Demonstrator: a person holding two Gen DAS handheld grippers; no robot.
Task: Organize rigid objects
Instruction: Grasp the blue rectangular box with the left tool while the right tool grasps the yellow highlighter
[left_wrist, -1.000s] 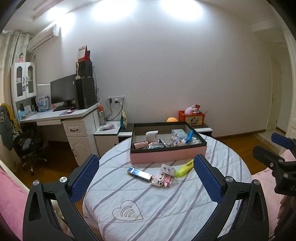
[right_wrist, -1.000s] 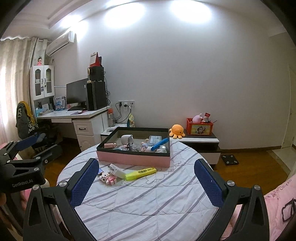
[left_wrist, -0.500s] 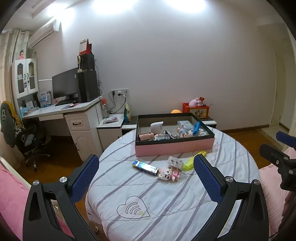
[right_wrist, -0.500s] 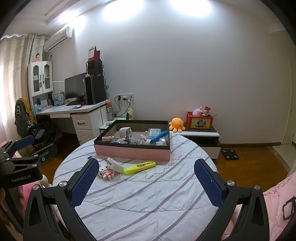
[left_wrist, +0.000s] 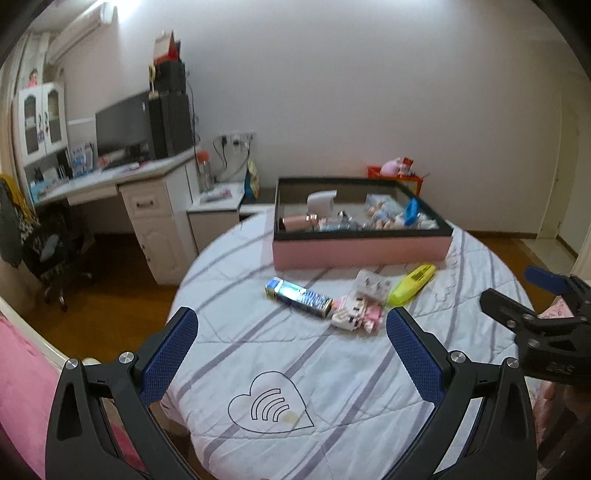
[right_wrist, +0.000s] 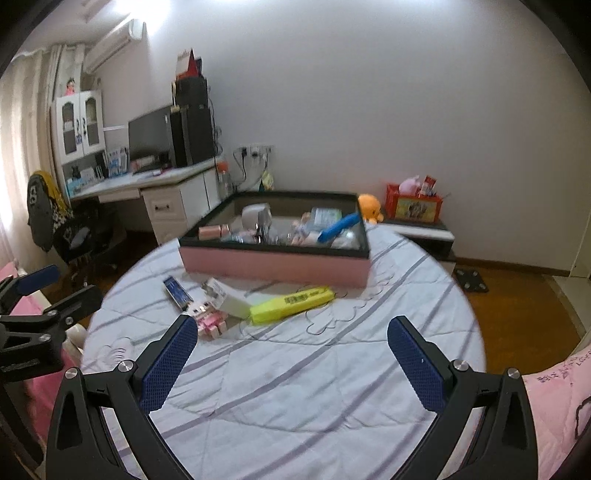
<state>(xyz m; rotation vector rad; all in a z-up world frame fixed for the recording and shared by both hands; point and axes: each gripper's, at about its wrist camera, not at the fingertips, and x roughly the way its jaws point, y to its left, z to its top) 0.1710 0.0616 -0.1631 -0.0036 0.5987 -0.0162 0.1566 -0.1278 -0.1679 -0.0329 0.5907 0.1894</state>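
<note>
Right wrist view: 4 loose items cluster mid-frame below the box (right_wrist: 275, 264); highlighter (right_wrist: 291, 301) touches plug (right_wrist: 227, 297). Both grippers, left (left_wrist: 291, 354) and right (right_wrist: 291, 363), gape wide and empty. Grabbing 1 could nudge its neighbours.

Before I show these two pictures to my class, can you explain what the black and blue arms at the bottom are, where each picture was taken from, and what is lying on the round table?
There is no robot here. A person holds one pair of tongs in each hand, and a wide-angle camera on each looks forward along its two blue-padded fingers. One picture comes from the left tongs, the other from the right tongs; each also catches the other pair at its edge. Both are open and hold nothing.

On the round table with its striped cloth stands a pink tray with a black rim, already holding small items. In front of it lie a yellow highlighter, a white plug-like block, a small pink toy and a blue and silver packet. These loose things probably go into the tray.
</note>
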